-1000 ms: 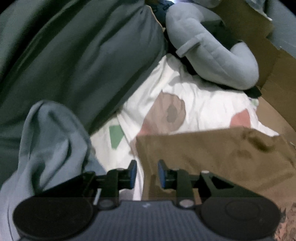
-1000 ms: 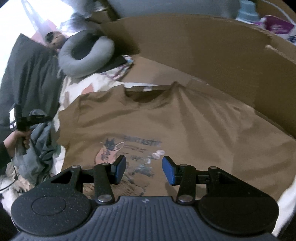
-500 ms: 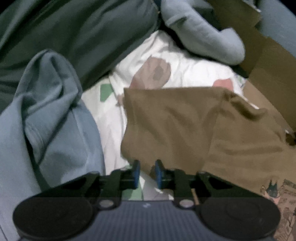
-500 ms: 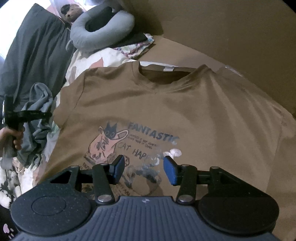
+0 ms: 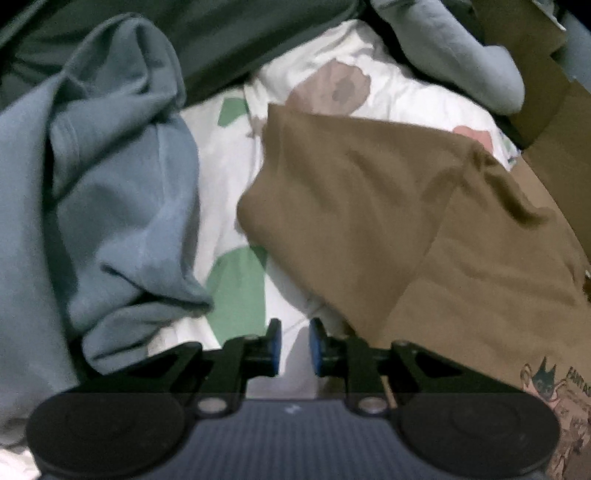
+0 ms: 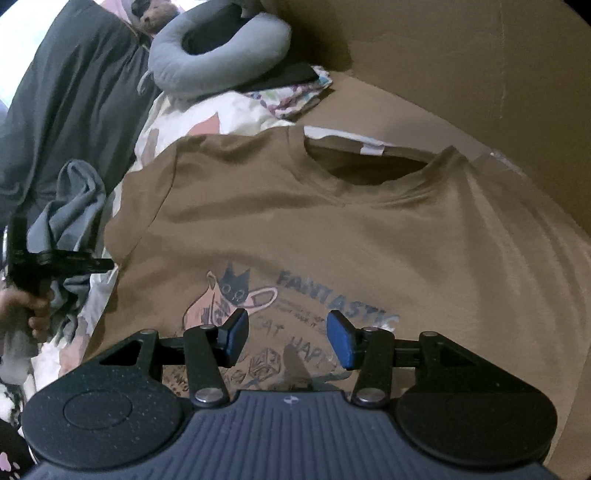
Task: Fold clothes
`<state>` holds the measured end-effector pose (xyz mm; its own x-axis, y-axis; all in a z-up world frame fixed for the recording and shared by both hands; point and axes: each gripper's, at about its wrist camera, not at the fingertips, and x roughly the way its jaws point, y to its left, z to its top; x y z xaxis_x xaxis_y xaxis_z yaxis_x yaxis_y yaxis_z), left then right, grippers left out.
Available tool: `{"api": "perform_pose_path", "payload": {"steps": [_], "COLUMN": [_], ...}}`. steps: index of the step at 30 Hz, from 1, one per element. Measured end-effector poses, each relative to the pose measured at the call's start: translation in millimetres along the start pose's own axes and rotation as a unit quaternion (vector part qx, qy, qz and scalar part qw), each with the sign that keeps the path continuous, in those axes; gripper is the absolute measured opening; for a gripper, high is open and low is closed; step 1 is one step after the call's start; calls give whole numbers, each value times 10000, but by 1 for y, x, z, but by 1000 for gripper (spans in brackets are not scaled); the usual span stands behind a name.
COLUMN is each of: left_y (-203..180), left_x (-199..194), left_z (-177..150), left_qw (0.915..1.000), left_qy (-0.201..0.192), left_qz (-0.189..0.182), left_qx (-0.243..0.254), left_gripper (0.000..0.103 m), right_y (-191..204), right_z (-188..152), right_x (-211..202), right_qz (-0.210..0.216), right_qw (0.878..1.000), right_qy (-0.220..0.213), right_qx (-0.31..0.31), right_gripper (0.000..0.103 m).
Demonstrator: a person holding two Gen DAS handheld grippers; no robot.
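Observation:
A brown T-shirt [image 6: 332,229] with a cat print lies spread front up on the bed, its collar at the far side. My right gripper [image 6: 286,339] hovers just above the print, open, with nothing between its pads. In the left wrist view the shirt's sleeve [image 5: 369,206] lies to the right. My left gripper [image 5: 295,347] hangs over the floral sheet [image 5: 229,166] beside the sleeve's lower edge, its jaws a narrow gap apart and empty. The right wrist view shows the left gripper [image 6: 107,264] at the far left, held by a hand [image 6: 33,310].
A crumpled blue-grey garment [image 5: 110,184] is heaped left of the sleeve. Behind lie a dark pillow [image 6: 74,92], a grey neck pillow [image 6: 221,51] and a teddy bear [image 6: 155,14]. Brown cardboard [image 6: 461,74] rises behind and right of the shirt.
Both grippers have come down closer to the bed. The left jaws have narrowed and now sit by the sleeve's lower edge. The right gripper has closed in on the print.

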<state>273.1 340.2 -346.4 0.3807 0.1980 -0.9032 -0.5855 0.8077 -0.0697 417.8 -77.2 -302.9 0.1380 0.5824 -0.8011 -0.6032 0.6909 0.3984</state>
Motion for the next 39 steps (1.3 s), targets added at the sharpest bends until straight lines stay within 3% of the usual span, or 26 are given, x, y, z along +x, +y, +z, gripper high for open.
{"api": "perform_pose_path", "payload": {"steps": [8, 13, 23, 29, 39], "left_y": [1, 4, 17, 22, 19], "left_x": [17, 1, -27, -34, -25], "left_z": [-4, 7, 23, 21, 4], "left_qw": [9982, 9944, 9870, 9877, 9915], "left_qy": [-569, -1041, -1497, -1480, -1292], "left_qz": [-159, -152, 536, 402, -63], "left_qx": [100, 58, 226, 307, -133], "left_gripper": [22, 28, 29, 29, 29], "right_y": [-5, -2, -6, -8, -10], "right_z": [-5, -12, -14, -15, -16], "right_x": [3, 3, 3, 3, 2], "right_qz": [-131, -166, -196, -215, -225], "right_qw": [9999, 9998, 9997, 9996, 9996], "right_qy": [59, 131, 153, 159, 153], "right_qx": [65, -61, 18, 38, 40], "right_gripper": [54, 54, 54, 54, 54]}}
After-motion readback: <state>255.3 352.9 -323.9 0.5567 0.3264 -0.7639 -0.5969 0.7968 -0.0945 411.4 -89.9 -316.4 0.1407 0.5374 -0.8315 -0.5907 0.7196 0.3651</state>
